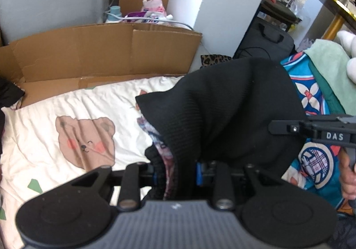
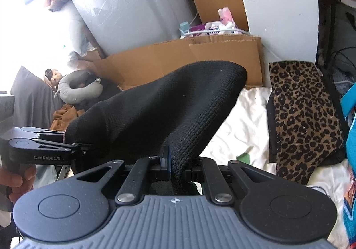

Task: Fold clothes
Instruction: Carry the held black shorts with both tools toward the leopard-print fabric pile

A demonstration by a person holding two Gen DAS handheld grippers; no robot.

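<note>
A black knit garment (image 1: 233, 111) with a patterned lining hangs lifted above a cream bedsheet with a bear print (image 1: 84, 137). My left gripper (image 1: 175, 173) is shut on one edge of it. My right gripper (image 2: 178, 166) is shut on another edge of the same garment (image 2: 169, 106), which stretches between the two. The right gripper also shows at the right of the left wrist view (image 1: 311, 131), and the left gripper at the left of the right wrist view (image 2: 73, 148). The fingertips are hidden in the cloth.
A flattened cardboard box (image 1: 100, 53) stands along the far side of the bed. A leopard-print cloth (image 2: 304, 119) lies on the sheet at right. A teal patterned blanket (image 1: 311, 97) lies beside it. A grey neck pillow (image 2: 77, 86) lies at far left.
</note>
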